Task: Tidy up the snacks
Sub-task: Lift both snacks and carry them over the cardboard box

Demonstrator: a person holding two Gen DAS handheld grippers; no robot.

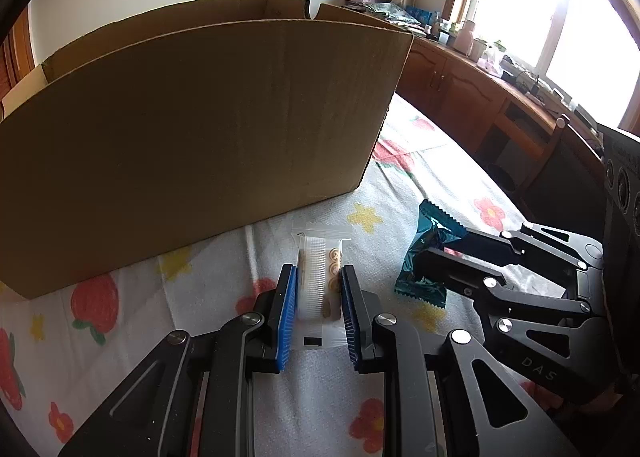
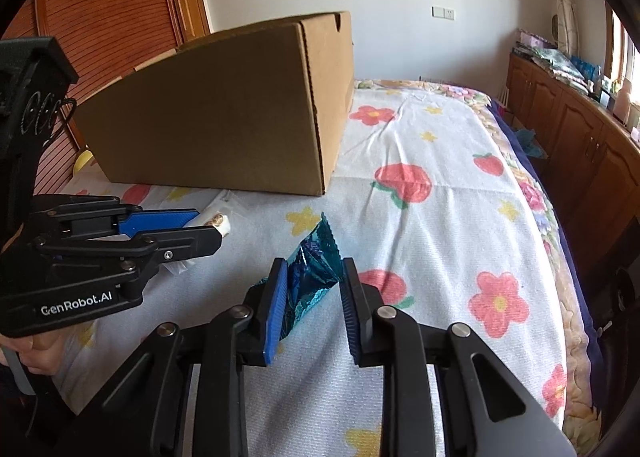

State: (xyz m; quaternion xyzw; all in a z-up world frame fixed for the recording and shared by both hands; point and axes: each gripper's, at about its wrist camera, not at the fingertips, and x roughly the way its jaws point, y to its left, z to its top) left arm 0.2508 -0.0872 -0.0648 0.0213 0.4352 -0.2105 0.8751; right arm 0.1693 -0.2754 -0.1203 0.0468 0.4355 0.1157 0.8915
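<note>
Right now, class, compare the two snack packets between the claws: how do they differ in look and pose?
The clear biscuit packet is see-through, showing round biscuits; the teal foil packet is opaque and shiny. The clear biscuit packet looks flat and smooth, while the teal foil packet is crumpled, one serrated end tilted up. The left claw spans the clear one, the right claw the teal one. Both sit near the cardboard box.

box (image 1: 192, 129) brown | wrapper (image 2: 310, 277) shiny teal | bedsheet (image 2: 432, 225) white, red-yellow flowers | pads (image 1: 289, 301) blue

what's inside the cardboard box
Nothing inside shows. The cardboard box stands open-topped on the bedspread, but both cameras sit below its rim, so its walls hide the interior; only the far flap's inner face is visible.
</note>
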